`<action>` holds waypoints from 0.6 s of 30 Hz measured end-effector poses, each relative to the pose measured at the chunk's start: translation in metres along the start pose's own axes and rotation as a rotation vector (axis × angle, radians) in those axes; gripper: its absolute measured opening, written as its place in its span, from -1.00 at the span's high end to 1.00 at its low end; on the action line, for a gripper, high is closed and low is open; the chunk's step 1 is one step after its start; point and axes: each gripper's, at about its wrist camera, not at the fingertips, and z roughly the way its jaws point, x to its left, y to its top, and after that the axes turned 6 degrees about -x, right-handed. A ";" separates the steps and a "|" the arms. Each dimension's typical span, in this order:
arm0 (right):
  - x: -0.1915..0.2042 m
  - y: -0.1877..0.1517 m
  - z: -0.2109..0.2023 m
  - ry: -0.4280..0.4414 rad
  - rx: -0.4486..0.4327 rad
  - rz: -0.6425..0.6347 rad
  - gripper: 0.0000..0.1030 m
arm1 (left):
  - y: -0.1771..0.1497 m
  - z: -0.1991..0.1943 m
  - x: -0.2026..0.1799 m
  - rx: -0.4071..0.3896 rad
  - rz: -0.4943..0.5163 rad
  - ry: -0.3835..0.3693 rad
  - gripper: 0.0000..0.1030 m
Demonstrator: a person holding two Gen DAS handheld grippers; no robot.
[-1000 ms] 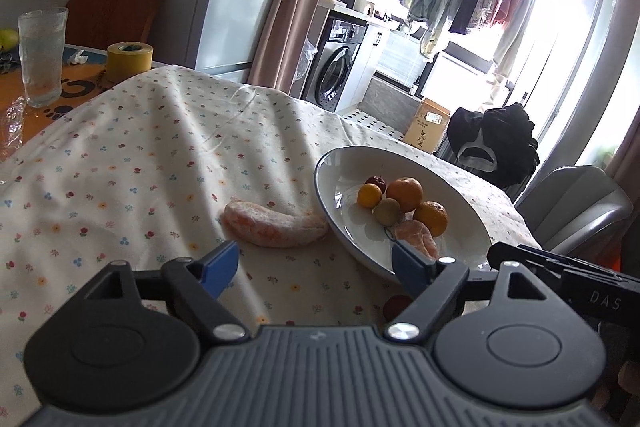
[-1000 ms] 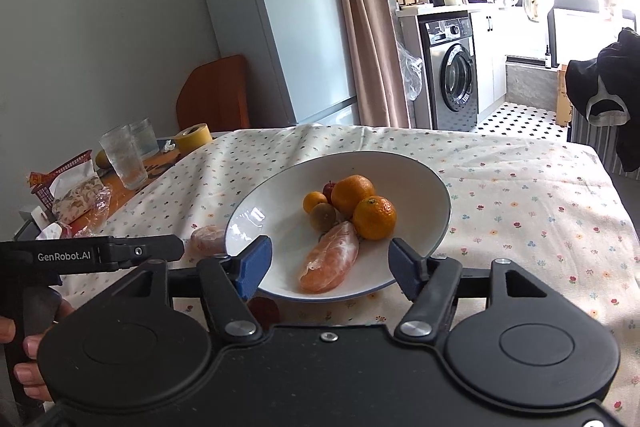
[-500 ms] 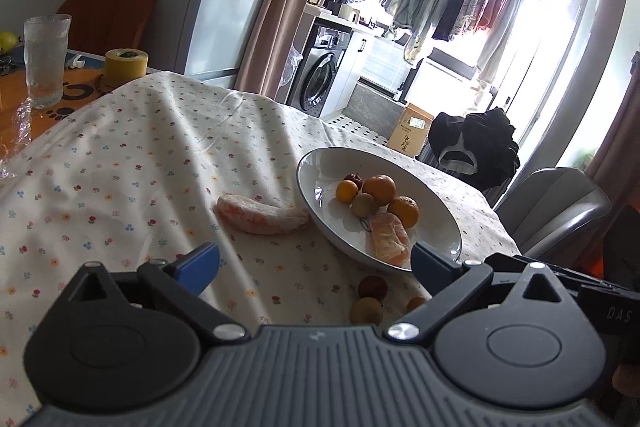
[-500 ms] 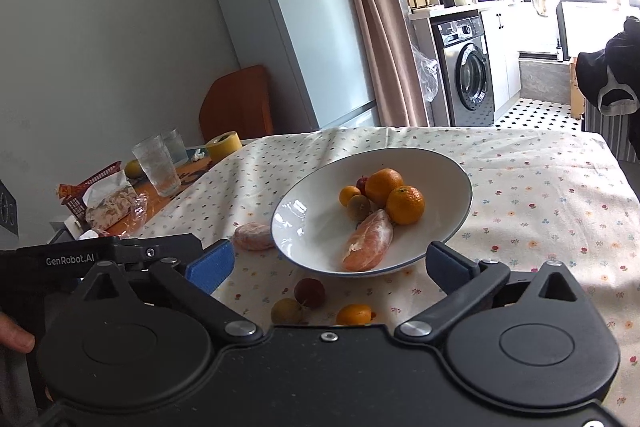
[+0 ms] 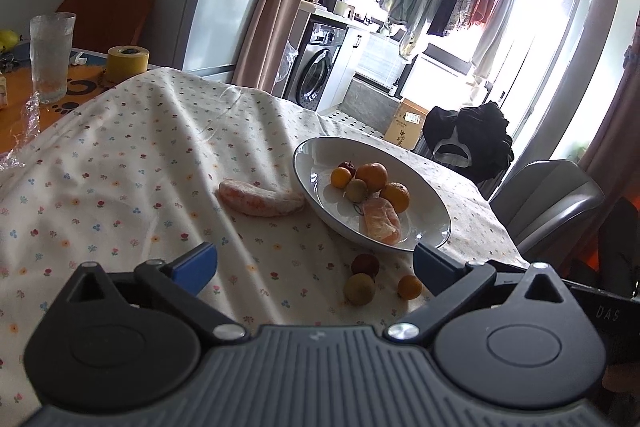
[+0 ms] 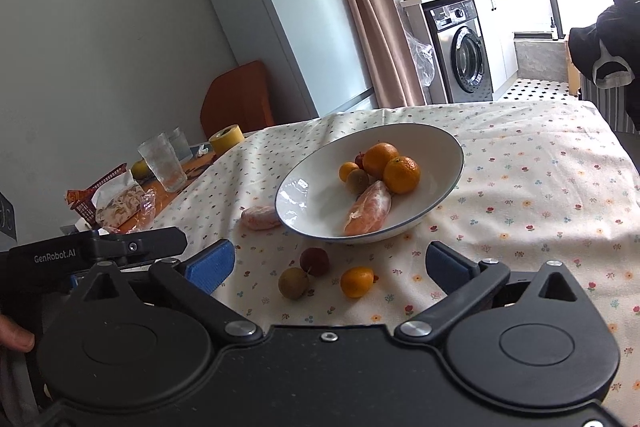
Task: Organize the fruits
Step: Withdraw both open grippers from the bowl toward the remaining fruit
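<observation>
Right wrist view: three loose fruits [image 6: 316, 277] on cloth [image 6: 520, 195] at 6 o'clock of bowl [image 6: 304, 187]; peeled segment [image 6: 260, 217] at 9 o'clock. Both grippers [image 6: 328, 267] [image 5: 314, 263] spread, empty. Step: approach. Next: close on one fruit, transfer to bowl.

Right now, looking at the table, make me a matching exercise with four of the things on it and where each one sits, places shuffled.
Things:
1. peeled citrus segment
2. small orange fruit
3. yellow tape roll
4. second peeled segment

Places:
A. on the tablecloth in front of the bowl, beside a red fruit and a greenish-brown fruit
B. on the cloth against the bowl's outer left side
C. inside the white bowl
D. far left, on the bare orange tabletop near the drinking glass

Pairs: 1-C, 2-A, 3-D, 4-B
</observation>
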 end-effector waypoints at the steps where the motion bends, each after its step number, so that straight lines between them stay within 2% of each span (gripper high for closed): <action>1: 0.000 -0.001 0.000 0.000 0.001 0.001 -1.00 | -0.001 0.000 0.000 0.003 0.002 0.001 -1.00; 18: -0.007 -0.013 -0.001 -0.033 -0.002 -0.003 -0.99 | -0.017 0.013 -0.013 0.037 0.059 -0.024 -1.00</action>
